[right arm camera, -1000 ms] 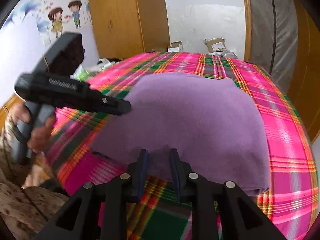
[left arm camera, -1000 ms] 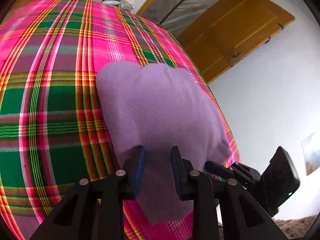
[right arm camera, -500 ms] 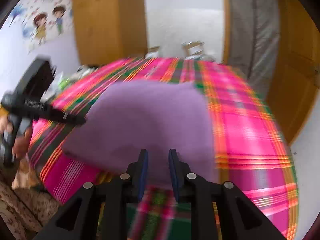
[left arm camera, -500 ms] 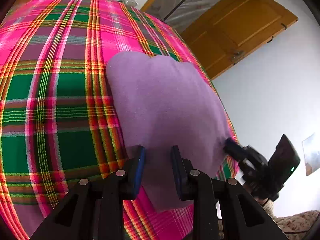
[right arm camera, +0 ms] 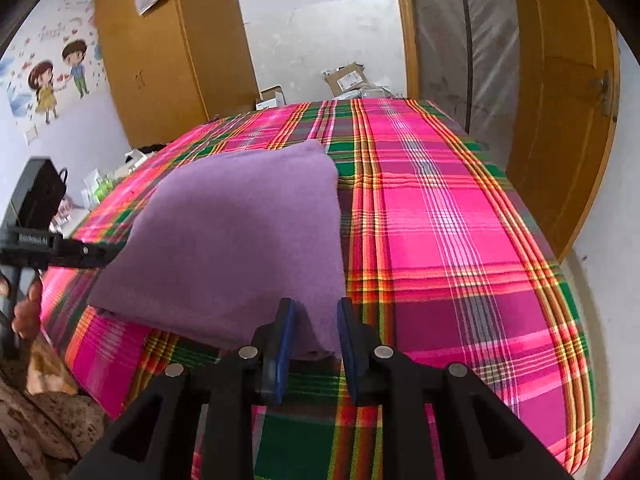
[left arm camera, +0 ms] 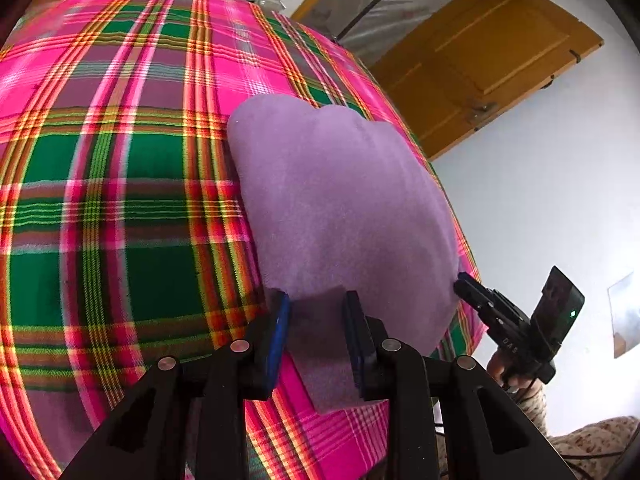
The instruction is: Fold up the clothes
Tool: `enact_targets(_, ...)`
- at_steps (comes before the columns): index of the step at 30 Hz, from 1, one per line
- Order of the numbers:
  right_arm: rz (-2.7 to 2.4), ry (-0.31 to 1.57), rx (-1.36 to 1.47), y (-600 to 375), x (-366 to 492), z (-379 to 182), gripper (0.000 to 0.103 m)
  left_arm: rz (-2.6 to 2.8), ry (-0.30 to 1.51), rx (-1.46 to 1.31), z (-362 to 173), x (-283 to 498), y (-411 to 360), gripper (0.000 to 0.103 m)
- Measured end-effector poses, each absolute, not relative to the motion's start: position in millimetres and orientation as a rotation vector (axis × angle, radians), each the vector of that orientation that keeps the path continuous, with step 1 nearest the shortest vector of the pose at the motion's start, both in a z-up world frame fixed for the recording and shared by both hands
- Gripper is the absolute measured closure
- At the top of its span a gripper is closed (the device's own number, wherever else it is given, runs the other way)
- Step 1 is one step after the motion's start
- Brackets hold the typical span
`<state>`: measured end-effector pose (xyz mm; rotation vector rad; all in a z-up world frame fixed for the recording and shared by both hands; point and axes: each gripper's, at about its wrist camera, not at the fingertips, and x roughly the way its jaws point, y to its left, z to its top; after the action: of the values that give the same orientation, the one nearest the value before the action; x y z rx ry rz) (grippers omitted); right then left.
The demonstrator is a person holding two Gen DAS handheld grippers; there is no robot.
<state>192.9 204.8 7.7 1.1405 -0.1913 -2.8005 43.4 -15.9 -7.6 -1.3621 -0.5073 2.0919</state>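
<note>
Plaid bed cover [right arm camera: 460, 240] carries the purple garment [right arm camera: 240, 232], lying in layers near the bed's edge, long axis running away from you. Your left gripper [left arm camera: 316, 332] and right gripper [right arm camera: 316, 332] each straddle a near corner, fingers spread.

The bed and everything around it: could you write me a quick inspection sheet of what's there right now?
Surface: plaid bedspread, pink and green.
Job's things: purple garment, folded, lying on the bedspread.
Clutter: cardboard boxes beyond the bed.
Grippers: left gripper and right gripper each have garment cloth between their fingers; grip cannot be told.
Cables: nothing seen.
Surroundings: wooden wardrobe, wooden door, cartoon wall stickers.
</note>
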Motion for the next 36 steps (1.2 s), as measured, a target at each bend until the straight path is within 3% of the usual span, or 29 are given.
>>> enact_targets(8, -2.766, -0.336, 1.145, 236, 174, 26, 0.079, 2.148, -0.572, -1.421, -2, 36, -28, 0.070)
enact_targets(10, -2.711, -0.345, 1.152, 241, 164, 29, 0.074, 2.128, -0.586, -1.435, -3, 32, -27, 0.062)
enact_targets(17, -2.534, -0.379, 1.273, 250, 124, 19, 0.053, 2.041, -0.606, -1.492, -5, 22, -14, 0.061)
enact_targets(19, -2.492, -0.404, 1.297, 253, 114, 13, 0.053, 2.041, -0.632, -1.498, -6, 18, -14, 0.053)
enact_targets(26, -2.364, -0.466, 1.332, 262, 85, 3, 0.046, 1.983, -0.717, -1.526, -11, 14, -13, 0.051)
enact_targets(31, -2.292, -0.471, 1.341, 261, 68, -1, 0.045, 1.939, -0.720, -1.520, -11, 14, -7, 0.039)
enact_targets(36, -2.230, -0.474, 1.331, 249, 54, -3, 0.043, 1.924, -0.704, -1.526, -7, 20, -3, 0.036)
